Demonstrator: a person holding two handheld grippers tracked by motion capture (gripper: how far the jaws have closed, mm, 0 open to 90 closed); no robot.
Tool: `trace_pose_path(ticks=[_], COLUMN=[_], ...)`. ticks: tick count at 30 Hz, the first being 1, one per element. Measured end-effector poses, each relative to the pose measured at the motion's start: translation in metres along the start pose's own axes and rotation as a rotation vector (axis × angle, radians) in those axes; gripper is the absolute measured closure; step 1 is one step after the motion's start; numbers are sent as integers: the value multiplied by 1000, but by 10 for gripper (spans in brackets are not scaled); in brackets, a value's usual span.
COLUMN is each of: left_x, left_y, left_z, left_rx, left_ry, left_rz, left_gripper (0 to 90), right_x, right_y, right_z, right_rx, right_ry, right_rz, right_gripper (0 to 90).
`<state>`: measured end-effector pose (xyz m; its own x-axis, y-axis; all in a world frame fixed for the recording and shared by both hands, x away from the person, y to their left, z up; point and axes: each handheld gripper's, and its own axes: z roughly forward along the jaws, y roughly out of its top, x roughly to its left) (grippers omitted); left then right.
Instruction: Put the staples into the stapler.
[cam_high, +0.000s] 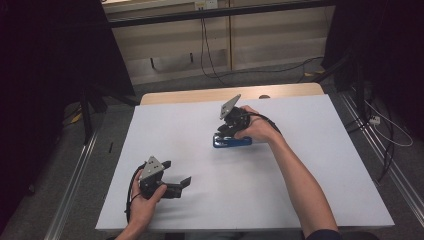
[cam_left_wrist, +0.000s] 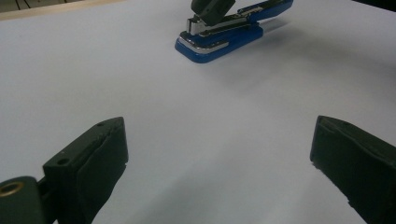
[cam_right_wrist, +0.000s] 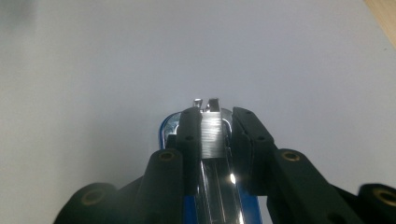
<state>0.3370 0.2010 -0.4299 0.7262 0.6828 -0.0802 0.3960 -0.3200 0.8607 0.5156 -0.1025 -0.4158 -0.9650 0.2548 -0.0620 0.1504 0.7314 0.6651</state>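
Right now the right gripper (cam_right_wrist: 212, 135) has its two black jaws set on either side of the shiny metal top of a blue stapler (cam_right_wrist: 211, 122). The left jaw lies against the metal; on the right a thin gap shows beside the pad, so whether the grip is firm I cannot tell. In the high view this right gripper (cam_high: 226, 134) points down at the stapler (cam_high: 232, 142), which lies flat on the white table (cam_high: 300, 170) a little beyond its middle, with the person's right hand (cam_high: 257, 127) wrapped around the gripper body and the grey three-cornered plate tilted up above it.

Farther out, the left gripper (cam_high: 175, 172) sits near the table's near left part, held in the left hand (cam_high: 145, 202), well apart from the stapler. Its jaws stand wide apart with nothing between them; its own view looks between them across bare white table (cam_left_wrist: 210, 154) to the stapler (cam_left_wrist: 219, 39) at the far end, where a dark jaw of the other gripper rests on its top.
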Motion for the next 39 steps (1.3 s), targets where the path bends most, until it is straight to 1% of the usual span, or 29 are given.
trace_pose_path(ticks=[3, 7, 10, 11, 12, 13, 15, 21, 22, 23, 24, 26, 27, 28, 29, 30, 31, 32, 33, 34, 35, 36, 39], left_x=[0, 0, 0, 0, 0, 0, 0, 0, 0, 0, 0, 1, 1, 1, 1, 1, 1, 1, 1, 0, 1, 1, 1], left_y=[0, 0, 0, 0, 0, 0, 0, 0, 0, 0, 0, 0, 0, 0, 0, 0, 0, 0, 0, 0, 0, 0, 0], left_z=[0, 0, 0, 0, 0, 0, 0, 0, 0, -1, -1, -1, -1, -1, -1, -1, -1, 0, 0, 0, 0, 0, 0], left_rx=[-4, -4, -3, -4, -4, -2, -5, -2, -4, -5, -7, -8, -10, -9, -7, -8, -7, -7, -4, -6, -6, -5, -5], left_ry=[-1, 0, -2, 1, 0, 2, 1, 2, 4, 4, 5, -2, 2, 3, 5, 6, 6, 4, 8, 5, 6, 6, 9], left_rz=[-1, -2, 1, 2, -2, -3, 1, -2, -2, -1, -4, -4, -6, -6, -7, -1, -1, -4, -2, -6, -5, -4, -3], left_gripper=[44, 44, 44, 44, 44, 44, 43, 44, 44, 44, 44, 43, 43, 44, 44, 43, 44, 44, 43, 43, 43, 43, 43], right_x=[0, 0, 0, 0, 0, 0, 0, -1, 0, 0, 0, 0, 1, 1, 2, 2, 3, 4, 4, 5, 5, 6, 7], right_y=[-1, -1, -1, 0, -1, -1, -1, -2, -2, -3, -3, -5, -5, -6, -7, -7, -8, -9, -10, -11, -12, -13, -16], right_z=[-1, -1, -1, -2, -2, -2, -2, -5, -5, -5, -6, -7, -8, -9, -10, -10, -11, -12, -13, -13, -14, -15, -18], right_rx=[1, -1, -2, -2, -5, -6, -5, -20, -20, -22, -24, -46, -54, -59, -63, -67, -73, -80, -88, -92, -95, -102, -123], right_ry=[5, 2, 12, 9, 12, 22, 11, 0, -2, -10, -25, -29, -38, -48, -48, -50, -64, -78, -81, -88, -105, -118, -123], right_rz=[-3, 6, 7, 4, 2, 2, 5, 32, 40, 48, 55, 69, 83, 89, 100, 116, 135, 152, 161, 173, 185, 197, 233], right_gripper=[756, 744, 782, 795, 826, 829, 818, 773, 760, 736, 735, 725, 697, 692, 678, 637, 601, 592, 576, 539, 502, 482, 406])
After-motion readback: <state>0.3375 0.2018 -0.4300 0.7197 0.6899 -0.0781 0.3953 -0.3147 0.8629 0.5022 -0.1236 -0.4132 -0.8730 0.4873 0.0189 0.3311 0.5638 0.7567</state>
